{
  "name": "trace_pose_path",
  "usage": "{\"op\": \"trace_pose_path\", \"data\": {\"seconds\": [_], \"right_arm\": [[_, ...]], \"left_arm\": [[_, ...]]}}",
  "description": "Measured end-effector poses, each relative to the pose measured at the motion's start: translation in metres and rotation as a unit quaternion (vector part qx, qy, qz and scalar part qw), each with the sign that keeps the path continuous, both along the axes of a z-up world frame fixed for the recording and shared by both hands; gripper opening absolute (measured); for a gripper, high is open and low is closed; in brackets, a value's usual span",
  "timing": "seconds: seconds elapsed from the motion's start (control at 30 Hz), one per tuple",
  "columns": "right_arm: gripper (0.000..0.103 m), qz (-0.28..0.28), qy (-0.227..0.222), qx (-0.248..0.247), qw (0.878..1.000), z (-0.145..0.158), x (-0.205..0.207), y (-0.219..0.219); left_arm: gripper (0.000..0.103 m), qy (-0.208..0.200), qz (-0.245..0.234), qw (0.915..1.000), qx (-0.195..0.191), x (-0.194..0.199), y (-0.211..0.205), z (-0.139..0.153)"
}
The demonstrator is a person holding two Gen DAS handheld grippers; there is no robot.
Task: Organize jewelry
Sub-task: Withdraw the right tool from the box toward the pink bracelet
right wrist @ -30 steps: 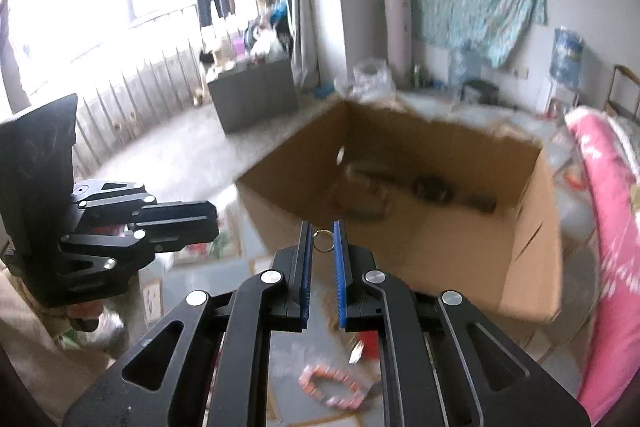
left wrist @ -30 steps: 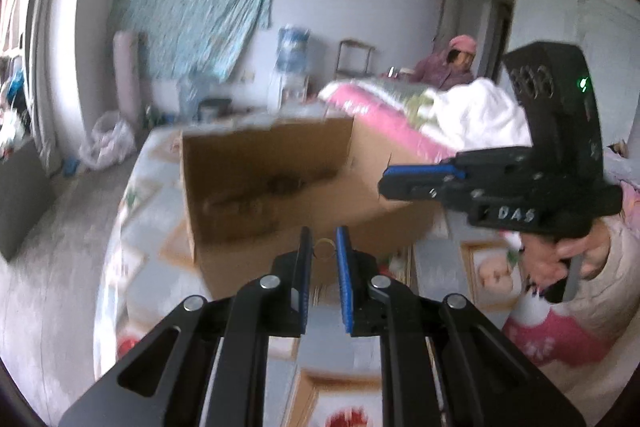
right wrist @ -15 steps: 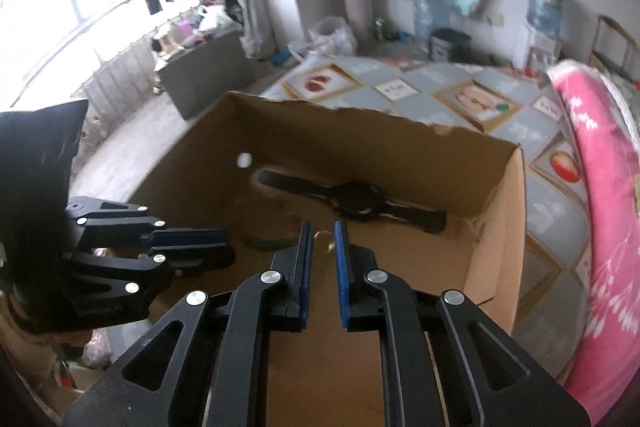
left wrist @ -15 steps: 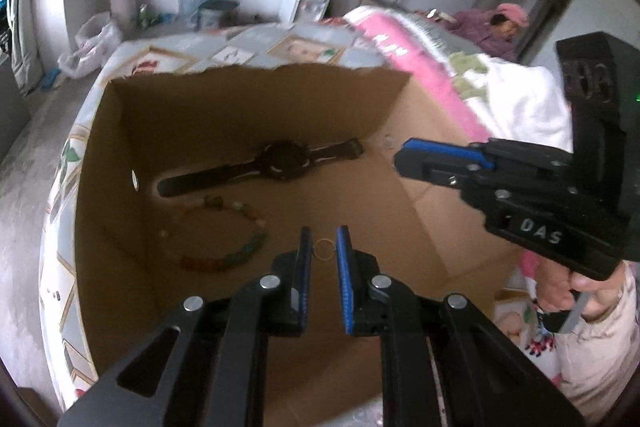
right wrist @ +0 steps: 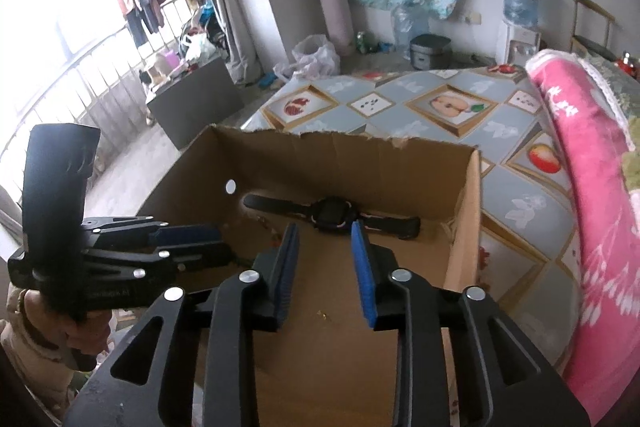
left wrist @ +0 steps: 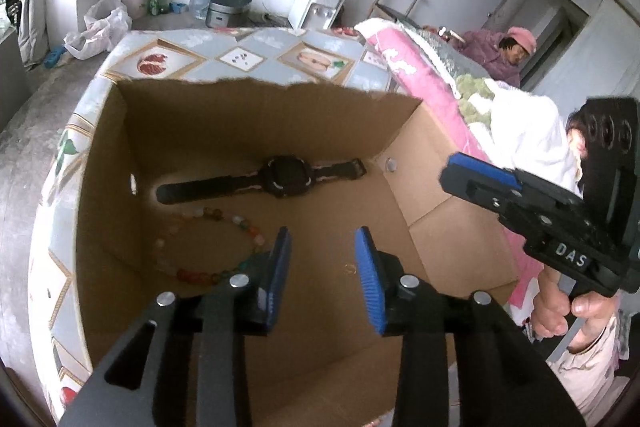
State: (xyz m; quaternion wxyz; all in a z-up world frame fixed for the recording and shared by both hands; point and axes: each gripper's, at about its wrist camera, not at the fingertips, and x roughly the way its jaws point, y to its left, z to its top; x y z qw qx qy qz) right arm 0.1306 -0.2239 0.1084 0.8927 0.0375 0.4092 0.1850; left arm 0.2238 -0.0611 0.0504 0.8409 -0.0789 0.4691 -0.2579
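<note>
Your box fills the middle of both views. The watch lies at its back wall, the bead bracelet left of centre. Your left gripper and right gripper have just been opening, nothing between them; one small ring lies on the floor below the left

The left gripper is pointing steeply downward, its jaws having just been opening, with nothing between the blue pads. The right gripper is tilting down likewise, jaws also just parted and empty. A hand is gripping the right gripper's handle.
</note>
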Motion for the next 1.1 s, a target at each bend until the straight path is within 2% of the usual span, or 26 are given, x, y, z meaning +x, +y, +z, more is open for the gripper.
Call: {"op": "trace_pose_path", "data": {"seconds": [0.27, 0.4, 0.53, 0.67, 0.77, 0.9, 1.0, 1.1], "right_arm": [[0.036, -0.014, -0.043, 0.023, 0.999, 0.031, -0.044, -0.016], [0.039, -0.004, -0.065, 0.034, 0.997, 0.043, -0.076, -0.02], [0.04, 0.005, -0.066, 0.044, 0.997, 0.04, -0.108, -0.02], [0.04, 0.01, -0.044, 0.052, 0.998, 0.023, -0.128, -0.015], [0.04, 0.015, -0.014, 0.058, 0.998, 0.0, -0.137, -0.005], [0.04, 0.011, 0.047, 0.052, 0.997, -0.043, -0.136, 0.012], [0.037, 0.007, 0.079, 0.04, 0.996, -0.066, -0.135, 0.02], [0.033, -0.009, 0.107, 0.012, 0.994, -0.088, -0.132, 0.022]], "left_arm": [[0.036, -0.071, 0.016, 0.9972, -0.018, -0.038, 0.03, 0.043], [0.039, -0.123, 0.012, 0.9923, -0.012, -0.08, 0.053, 0.064], [0.04, -0.144, 0.005, 0.9895, -0.001, -0.123, 0.072, 0.064], [0.04, -0.136, -0.006, 0.9907, 0.002, -0.156, 0.082, 0.047], [0.04, -0.12, -0.018, 0.9926, 0.011, -0.17, 0.076, 0.022], [0.04, -0.094, -0.025, 0.9942, 0.047, -0.172, 0.059, -0.022], [0.04, -0.079, -0.042, 0.9947, 0.051, -0.171, 0.046, -0.047], [0.04, -0.083, -0.057, 0.992, 0.076, -0.172, 0.03, -0.064]]}}
